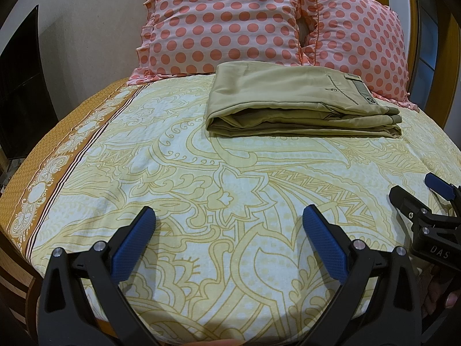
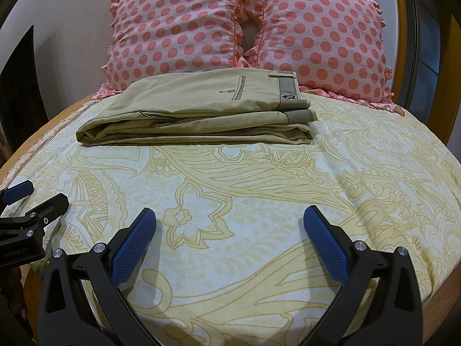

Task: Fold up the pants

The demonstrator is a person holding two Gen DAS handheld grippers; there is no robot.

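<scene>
Pants (image 1: 299, 103) folded, upper centre; both grippers (image 1: 229, 225) (image 2: 230, 225) spread, empty. You risk snagging stack, undoing folds.

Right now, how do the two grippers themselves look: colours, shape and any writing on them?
Both are alike: the left gripper and the right gripper have black plastic bodies with silver screw heads, each ending in two fingers with blue textured pads. White lettering shows on each body: "GenRobot.AI" on the left, "DAS" on the right. No cables or sleeves are visible.

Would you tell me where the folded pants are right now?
The folded pants lie on the bedsheet just before the two polka-dot pillows, well beyond both open grippers.
</scene>
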